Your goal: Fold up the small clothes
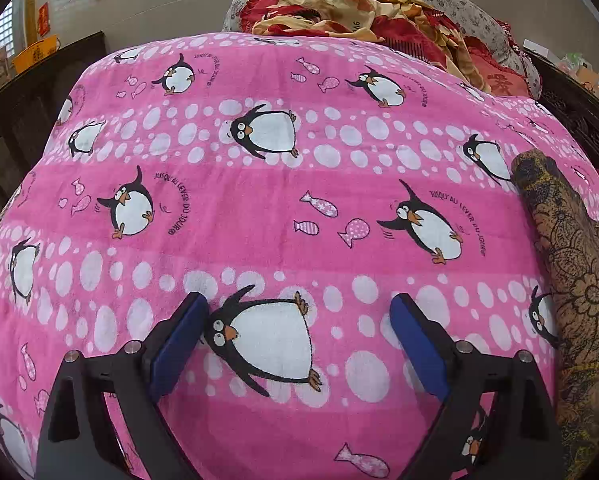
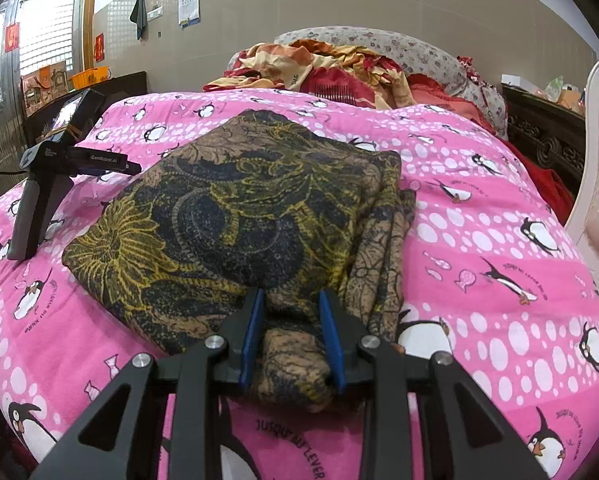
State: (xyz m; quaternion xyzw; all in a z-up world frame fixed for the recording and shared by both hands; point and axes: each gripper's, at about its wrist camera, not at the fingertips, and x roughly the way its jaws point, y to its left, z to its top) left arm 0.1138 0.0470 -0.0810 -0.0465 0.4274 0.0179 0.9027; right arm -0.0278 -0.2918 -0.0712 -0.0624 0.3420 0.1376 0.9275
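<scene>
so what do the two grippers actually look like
Both are black, angular frames with triangular cut-outs, silver round bolts at the joints and blue pads lining the fingers. The left gripper, seen from the right gripper, has a grey handle, white lettering and a black cable.

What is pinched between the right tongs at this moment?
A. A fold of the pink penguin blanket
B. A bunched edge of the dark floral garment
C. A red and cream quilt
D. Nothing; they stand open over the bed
B: in the right wrist view, the right tongs close their blue pads on a bunched near edge of the dark floral garment, which lies folded on the pink penguin blanket.
</scene>
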